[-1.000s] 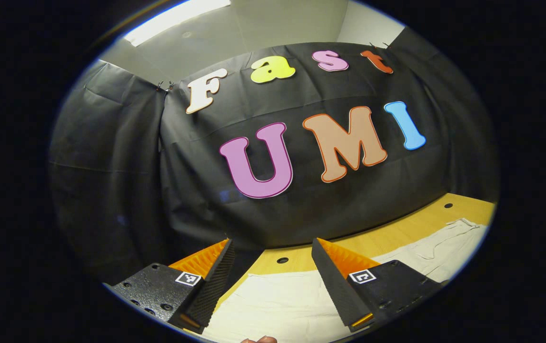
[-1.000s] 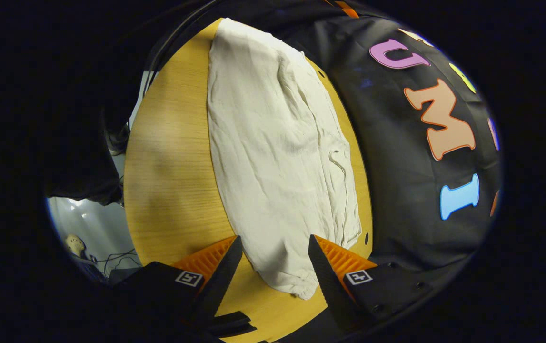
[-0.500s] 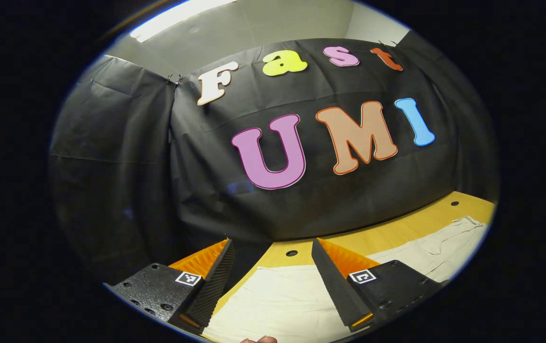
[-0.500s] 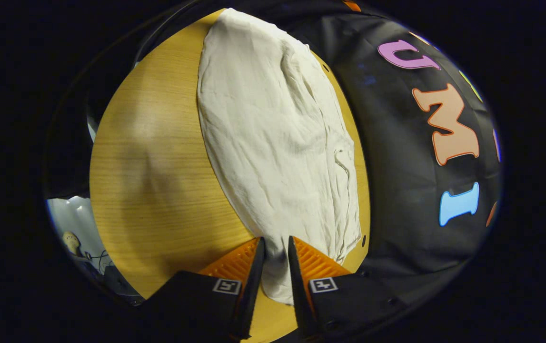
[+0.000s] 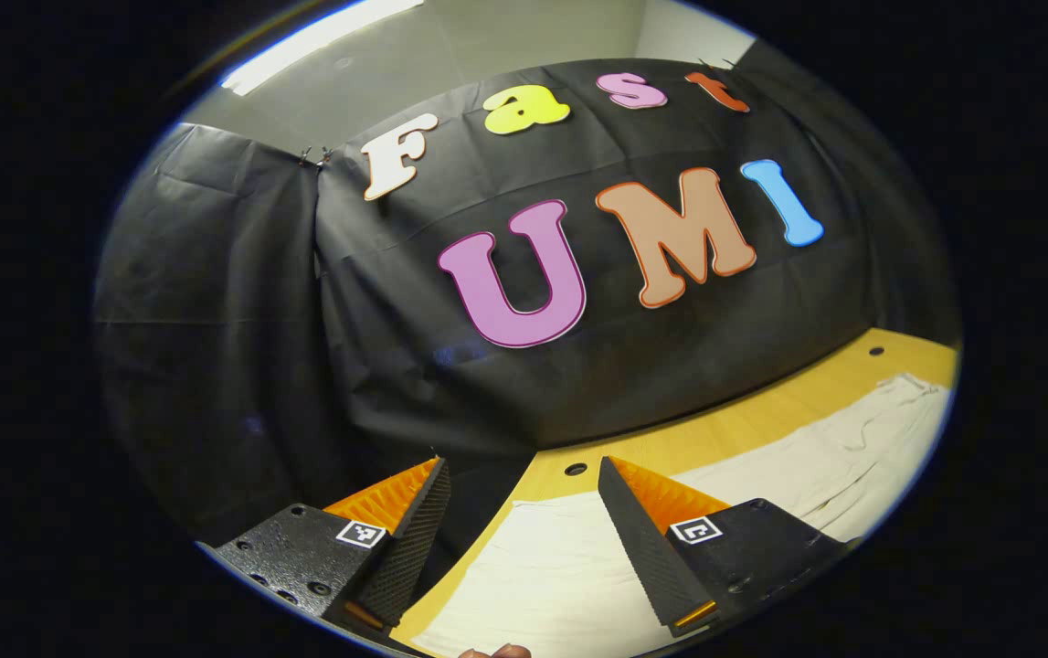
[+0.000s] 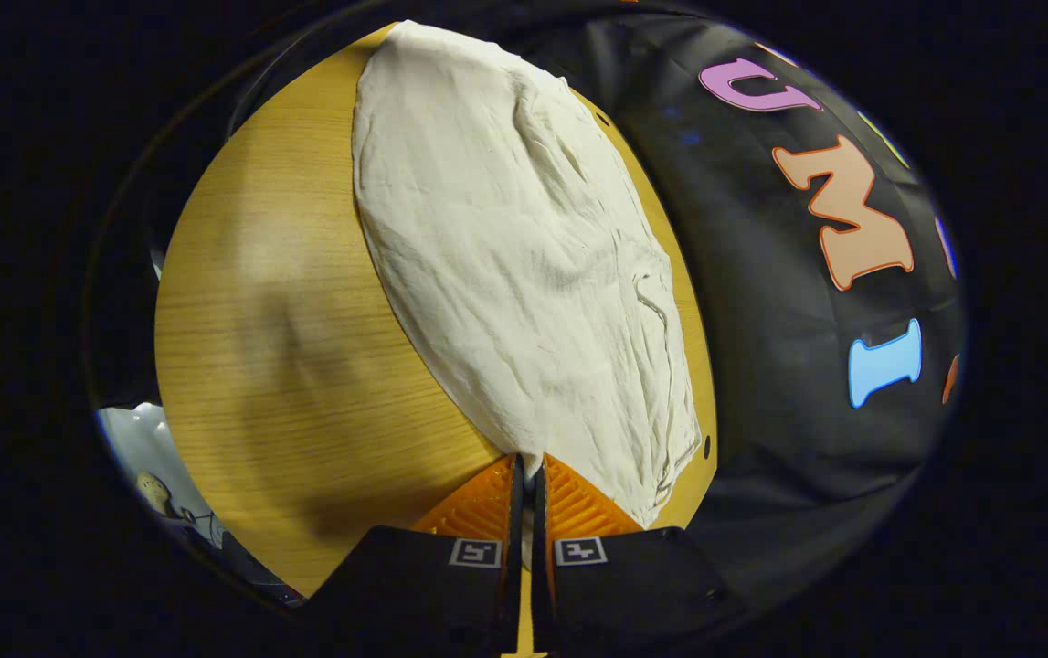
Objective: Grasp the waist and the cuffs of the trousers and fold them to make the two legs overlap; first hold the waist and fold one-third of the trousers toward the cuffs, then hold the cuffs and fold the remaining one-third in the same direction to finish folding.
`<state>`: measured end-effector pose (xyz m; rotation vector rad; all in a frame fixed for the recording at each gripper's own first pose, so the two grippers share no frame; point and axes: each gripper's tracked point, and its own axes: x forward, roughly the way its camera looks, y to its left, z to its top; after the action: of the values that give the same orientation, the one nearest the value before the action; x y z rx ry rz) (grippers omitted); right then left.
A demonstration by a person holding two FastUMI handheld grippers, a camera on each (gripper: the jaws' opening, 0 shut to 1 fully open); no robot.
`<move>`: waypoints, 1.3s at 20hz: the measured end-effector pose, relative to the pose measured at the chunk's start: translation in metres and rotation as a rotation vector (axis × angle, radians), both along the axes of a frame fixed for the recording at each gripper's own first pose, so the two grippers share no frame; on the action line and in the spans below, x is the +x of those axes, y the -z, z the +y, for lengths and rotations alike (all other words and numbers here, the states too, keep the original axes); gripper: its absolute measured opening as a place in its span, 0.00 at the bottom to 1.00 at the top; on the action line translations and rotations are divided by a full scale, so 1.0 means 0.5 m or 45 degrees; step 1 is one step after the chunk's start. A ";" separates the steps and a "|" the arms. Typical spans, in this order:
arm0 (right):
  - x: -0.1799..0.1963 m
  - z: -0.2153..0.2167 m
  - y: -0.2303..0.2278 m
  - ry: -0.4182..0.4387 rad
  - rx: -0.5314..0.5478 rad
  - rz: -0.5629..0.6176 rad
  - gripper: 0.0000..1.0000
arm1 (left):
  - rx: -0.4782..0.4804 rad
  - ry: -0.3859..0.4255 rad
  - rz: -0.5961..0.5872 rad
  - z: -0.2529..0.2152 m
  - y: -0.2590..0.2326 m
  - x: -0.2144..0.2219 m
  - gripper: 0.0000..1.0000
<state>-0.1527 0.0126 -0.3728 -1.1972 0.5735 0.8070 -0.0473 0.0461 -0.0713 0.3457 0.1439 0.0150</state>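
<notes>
The pale trousers (image 6: 524, 265) are lying flat along the far side of the wooden table (image 6: 286, 366), near the black cloth wall. Their near edge is being pinched by the right gripper (image 6: 524, 475), jaws almost closed on the cloth. The left gripper (image 5: 524, 539) is being held wide open above the other end. The fabric is judged thin, light and limp (wrinkles easily), so corners should be taken

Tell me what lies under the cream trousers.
The cream cloth trousers lie flat on the yellow wooden table, whose bare top shows beside them. Anything beneath the cloth is covered. The right tongs pinch the near edge.
</notes>
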 end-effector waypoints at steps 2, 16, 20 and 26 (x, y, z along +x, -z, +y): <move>0.002 0.004 -0.002 -0.050 -0.030 -0.046 0.03 | 0.094 0.007 0.048 0.024 0.029 -0.006 0.96; 0.005 0.003 -0.002 0.011 -0.001 -0.011 0.06 | 0.591 0.314 0.529 0.096 0.348 -0.165 0.96; 0.006 0.004 -0.001 0.010 -0.008 -0.023 0.07 | 0.738 0.390 0.659 0.136 0.426 -0.210 0.97; 0.008 0.005 -0.001 0.021 -0.006 -0.035 0.06 | 0.824 0.511 0.822 0.148 0.495 -0.285 0.97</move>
<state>-0.1486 0.0151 -0.3723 -1.2048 0.5623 0.7748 -0.1898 0.1200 -0.3190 1.0165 0.7143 -0.4601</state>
